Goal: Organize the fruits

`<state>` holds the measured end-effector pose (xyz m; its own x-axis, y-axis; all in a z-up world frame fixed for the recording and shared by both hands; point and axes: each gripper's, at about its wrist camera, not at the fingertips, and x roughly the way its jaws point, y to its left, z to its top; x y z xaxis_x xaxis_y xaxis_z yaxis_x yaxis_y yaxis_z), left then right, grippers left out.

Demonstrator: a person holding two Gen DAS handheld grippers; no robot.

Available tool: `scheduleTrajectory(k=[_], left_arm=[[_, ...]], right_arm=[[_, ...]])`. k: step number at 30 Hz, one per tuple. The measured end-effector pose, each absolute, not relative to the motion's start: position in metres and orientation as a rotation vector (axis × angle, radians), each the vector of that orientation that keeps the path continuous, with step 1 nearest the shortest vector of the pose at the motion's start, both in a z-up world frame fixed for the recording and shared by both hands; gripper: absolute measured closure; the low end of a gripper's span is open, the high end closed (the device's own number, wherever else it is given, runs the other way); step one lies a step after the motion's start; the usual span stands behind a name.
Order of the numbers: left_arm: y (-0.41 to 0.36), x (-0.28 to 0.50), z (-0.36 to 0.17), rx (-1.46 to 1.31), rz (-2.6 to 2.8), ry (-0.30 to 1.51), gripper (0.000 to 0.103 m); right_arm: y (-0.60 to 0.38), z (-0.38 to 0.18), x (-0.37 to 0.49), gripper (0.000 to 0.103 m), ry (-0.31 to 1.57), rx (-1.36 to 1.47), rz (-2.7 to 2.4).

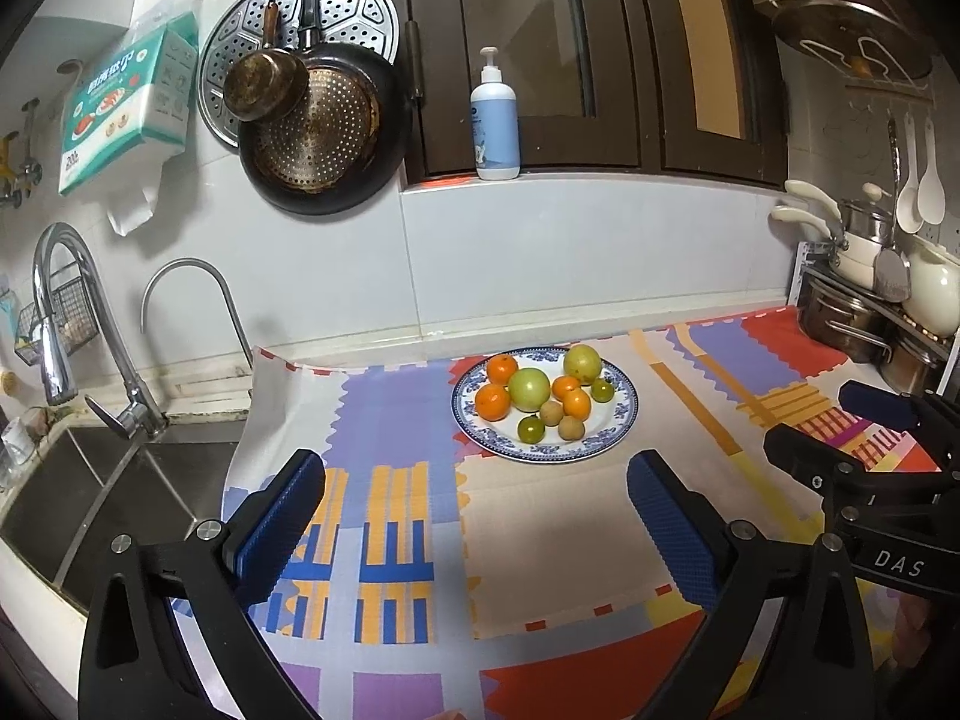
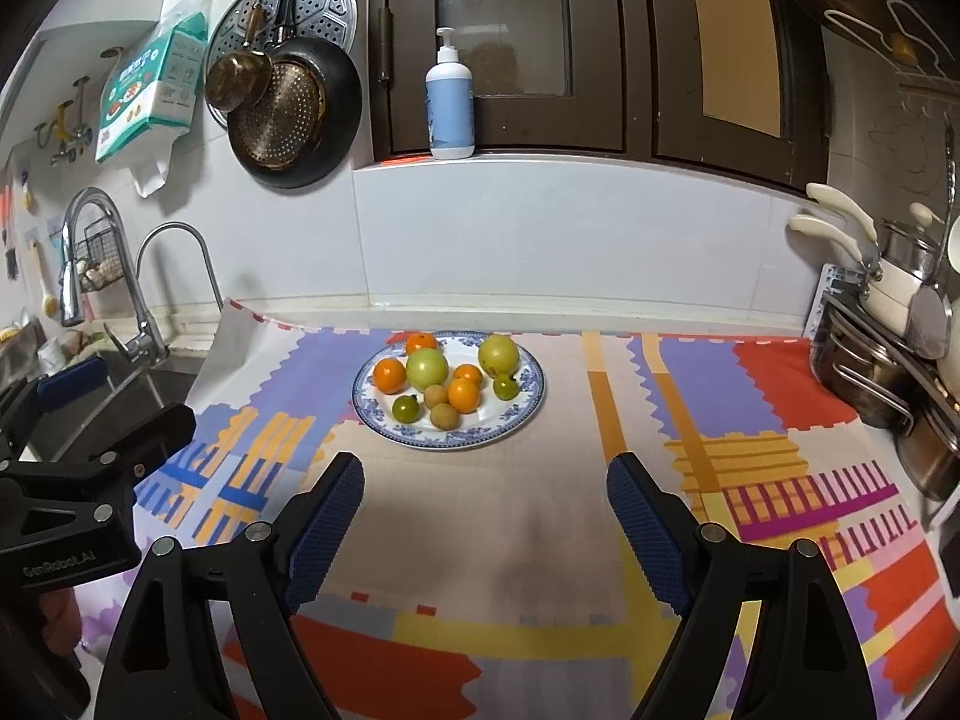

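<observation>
A blue-and-white plate (image 1: pixel 624 414) (image 2: pixel 528 402) sits on the patterned mat and holds several fruits: oranges (image 1: pixel 493 402) (image 2: pixel 390 375), two large green-yellow fruits (image 1: pixel 529 389) (image 2: pixel 427 369), small green ones (image 1: pixel 531 429) (image 2: pixel 406 408) and small tan ones (image 1: pixel 570 428) (image 2: pixel 444 416). My left gripper (image 1: pixel 477 534) is open and empty, in front of the plate and to its left. My right gripper (image 2: pixel 486 534) is open and empty, in front of the plate. Each gripper also shows at the edge of the other's view, the right gripper (image 1: pixel 840 438) and the left gripper (image 2: pixel 114 414).
A steel sink (image 1: pixel 108 492) with two faucets (image 1: pixel 60 324) lies left of the mat. Pans (image 1: pixel 324 126) hang on the wall. A pump bottle (image 1: pixel 495 120) stands on the window sill. Pots and ladles (image 1: pixel 870 300) crowd a rack at the right.
</observation>
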<state>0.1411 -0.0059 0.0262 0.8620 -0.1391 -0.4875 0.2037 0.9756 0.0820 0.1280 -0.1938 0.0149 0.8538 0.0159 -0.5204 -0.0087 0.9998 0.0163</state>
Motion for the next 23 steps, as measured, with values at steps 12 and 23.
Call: scheduleTrajectory(k=[12,23], left_arm=[[-0.0068,0.136,0.0291,0.136,-0.179,0.49,0.0],[-0.0033,0.1377,0.0274,0.126,-0.181,0.508,0.0]], right_arm=[[-0.1956,0.0171,0.123,0.019,0.538,0.018,0.015],[-0.1952,0.017,0.1232,0.019,0.546,0.009,0.02]])
